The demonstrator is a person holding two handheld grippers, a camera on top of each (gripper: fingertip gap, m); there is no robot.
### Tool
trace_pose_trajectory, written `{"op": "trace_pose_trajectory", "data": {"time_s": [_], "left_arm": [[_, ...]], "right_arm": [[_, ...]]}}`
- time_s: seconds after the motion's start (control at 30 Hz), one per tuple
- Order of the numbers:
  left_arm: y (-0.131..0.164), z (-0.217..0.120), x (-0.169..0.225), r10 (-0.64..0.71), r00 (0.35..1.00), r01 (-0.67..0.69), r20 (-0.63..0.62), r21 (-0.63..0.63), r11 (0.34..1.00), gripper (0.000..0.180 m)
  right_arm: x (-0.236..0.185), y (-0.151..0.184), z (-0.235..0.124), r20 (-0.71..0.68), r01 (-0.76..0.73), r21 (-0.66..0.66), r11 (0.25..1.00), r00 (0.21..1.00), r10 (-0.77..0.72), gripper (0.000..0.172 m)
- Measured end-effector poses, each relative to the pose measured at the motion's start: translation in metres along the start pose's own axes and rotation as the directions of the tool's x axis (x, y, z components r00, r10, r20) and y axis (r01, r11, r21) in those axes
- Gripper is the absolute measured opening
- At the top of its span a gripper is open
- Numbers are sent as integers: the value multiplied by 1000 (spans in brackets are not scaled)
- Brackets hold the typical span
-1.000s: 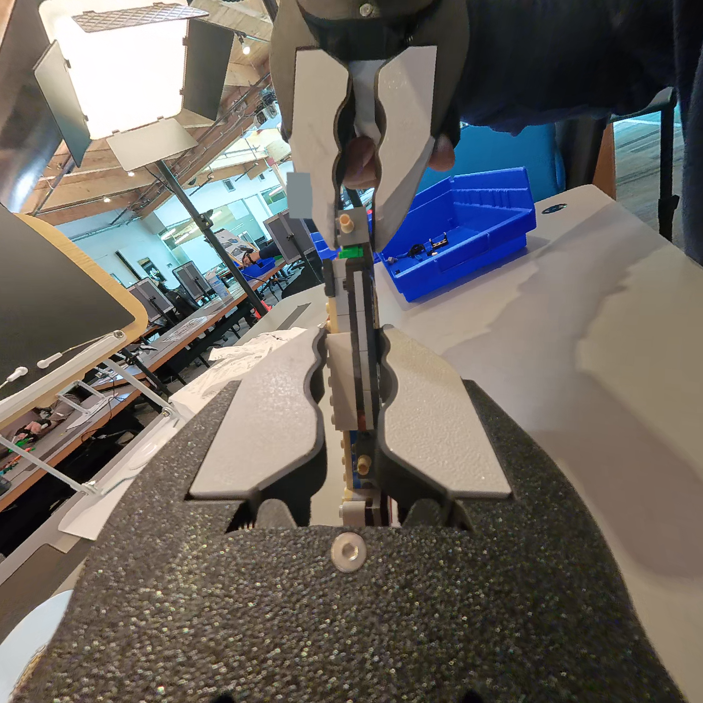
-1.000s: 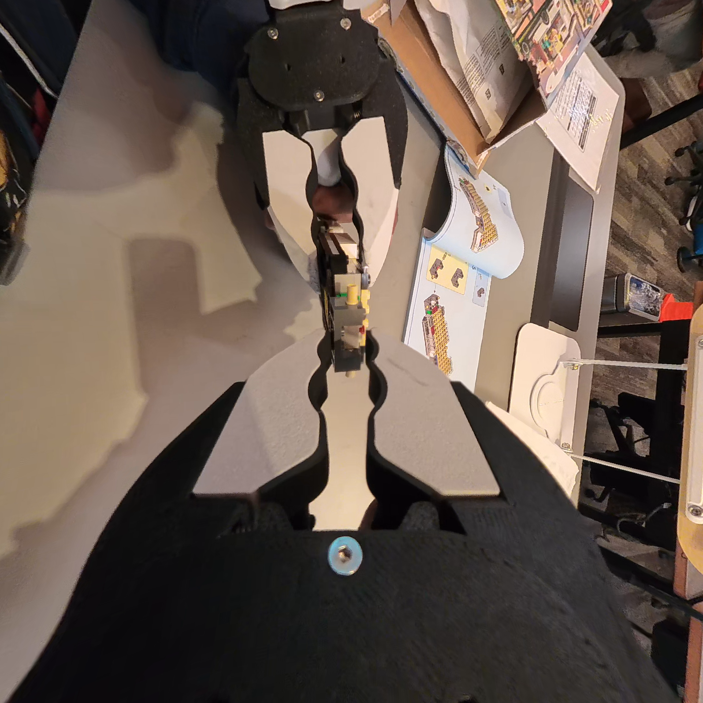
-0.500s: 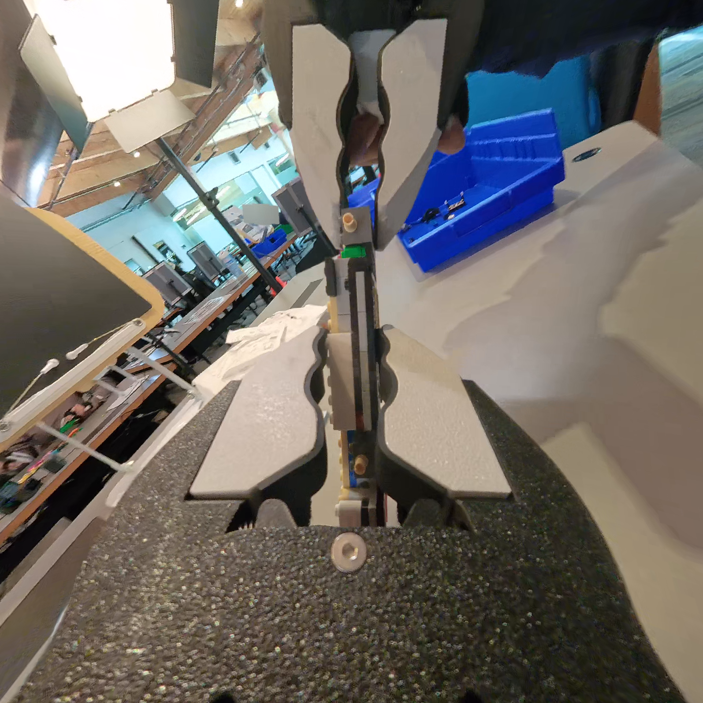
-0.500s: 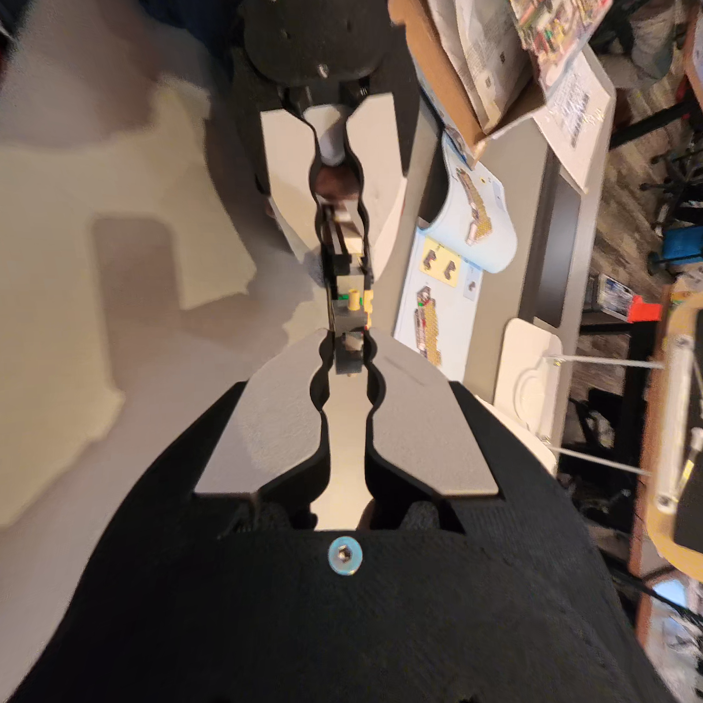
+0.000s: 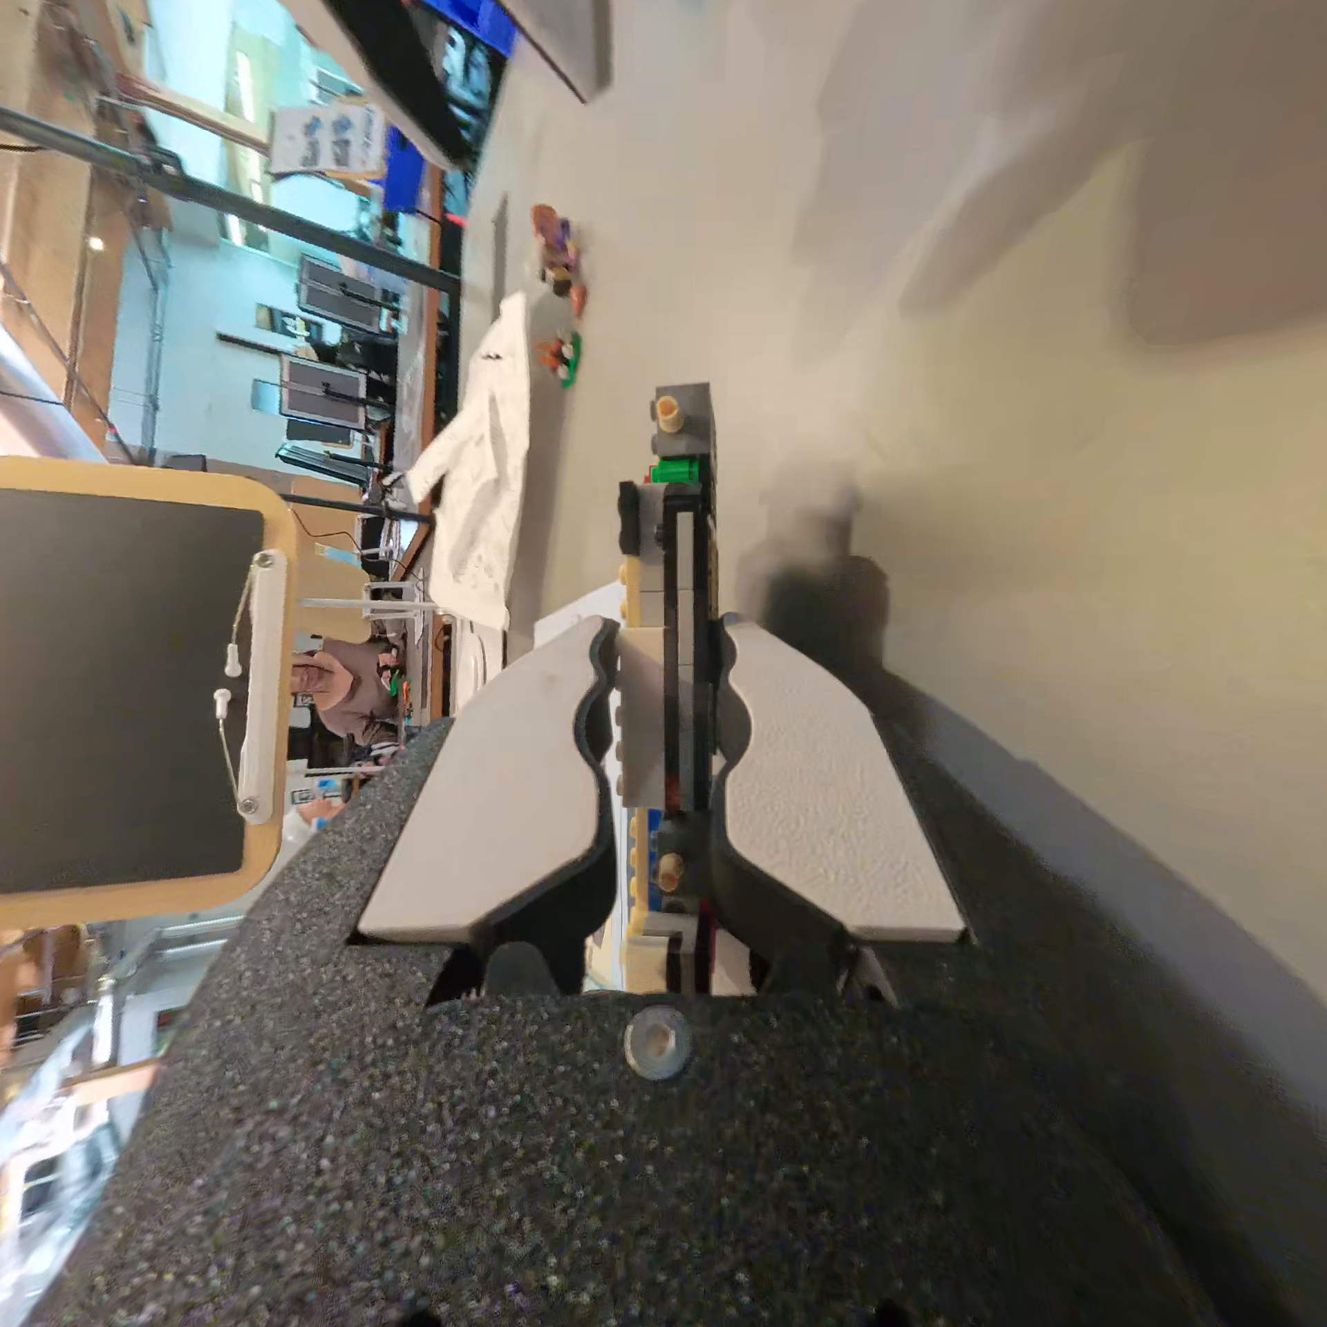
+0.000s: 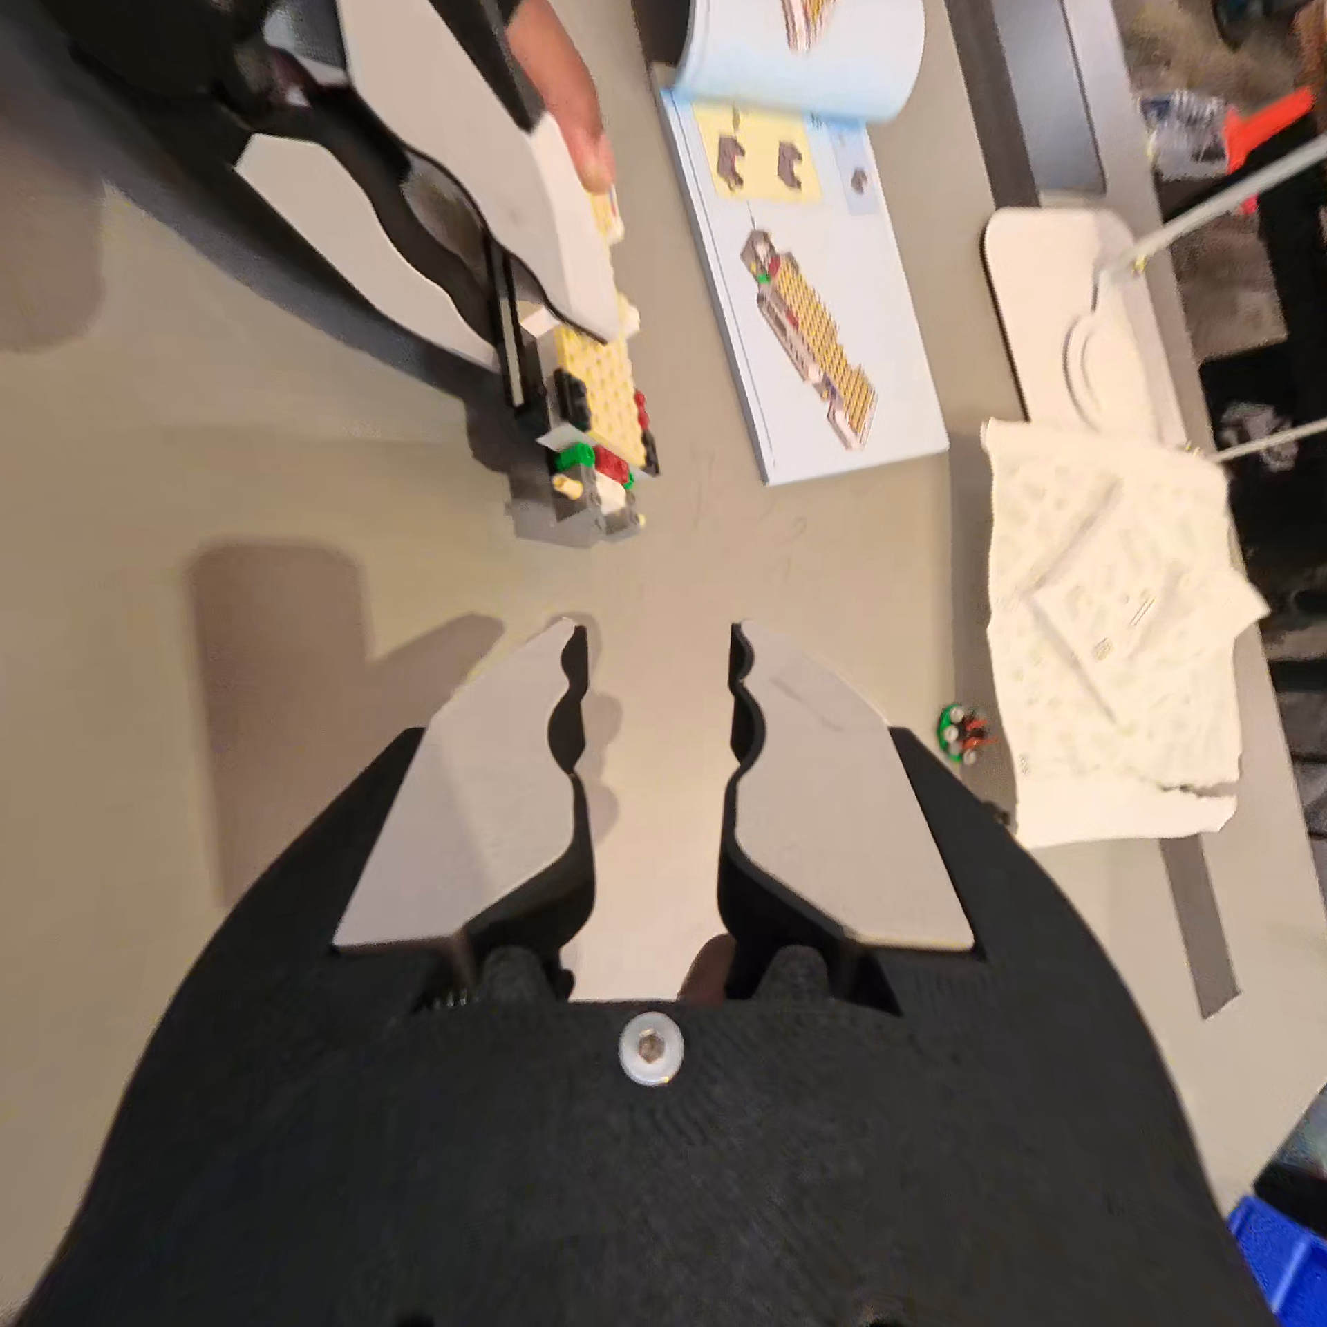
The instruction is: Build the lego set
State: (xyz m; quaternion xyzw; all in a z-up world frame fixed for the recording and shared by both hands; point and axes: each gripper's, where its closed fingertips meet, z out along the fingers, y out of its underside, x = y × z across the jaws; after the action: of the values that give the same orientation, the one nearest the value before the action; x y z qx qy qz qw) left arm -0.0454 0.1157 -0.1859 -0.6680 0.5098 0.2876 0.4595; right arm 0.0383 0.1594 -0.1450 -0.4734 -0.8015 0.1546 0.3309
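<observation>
Left wrist view: the left gripper is clamped on a long, narrow brick assembly, both pads pressed against its flanks, with the far end projecting well past the fingertips over the table. The right wrist view shows the same assembly with its grey end low over or on the tabletop, the tan studded plate facing up; contact cannot be confirmed. The right gripper is spread wide and holds nothing, well apart from the assembly. Hazards, as judged: the long overhang gives leverage, so a knock on the free end could twist the assembly in the pads or split a stud joint; small green, red and cream parts at that end could pop off. Motion blur indicates fast travel, which raises that risk. Materials: the bricks are hard, glossy plastic with rectangular edges and round studs; the fingers are pale grey, matt, with wavy black inner edges; the gripper bodies are black and grainy. Nearby lie an open instruction booklet, a crumpled white paper sheet and a small green studded piece.
</observation>
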Motion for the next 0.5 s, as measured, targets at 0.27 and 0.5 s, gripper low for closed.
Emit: {"op": "trace_pose_trajectory", "data": {"time_s": [0.27, 0.5], "left_arm": [[8, 5, 25, -232, 962, 218, -143, -105, 970, 40], [-29, -34, -32, -885, 212, 968, -414, -37, 249, 53]], "right_arm": [[-2, 19, 22, 36, -155, -33, 987, 987, 157, 38], [-1, 22, 35, 98, -291, -2, 957, 952, 290, 38]]}}
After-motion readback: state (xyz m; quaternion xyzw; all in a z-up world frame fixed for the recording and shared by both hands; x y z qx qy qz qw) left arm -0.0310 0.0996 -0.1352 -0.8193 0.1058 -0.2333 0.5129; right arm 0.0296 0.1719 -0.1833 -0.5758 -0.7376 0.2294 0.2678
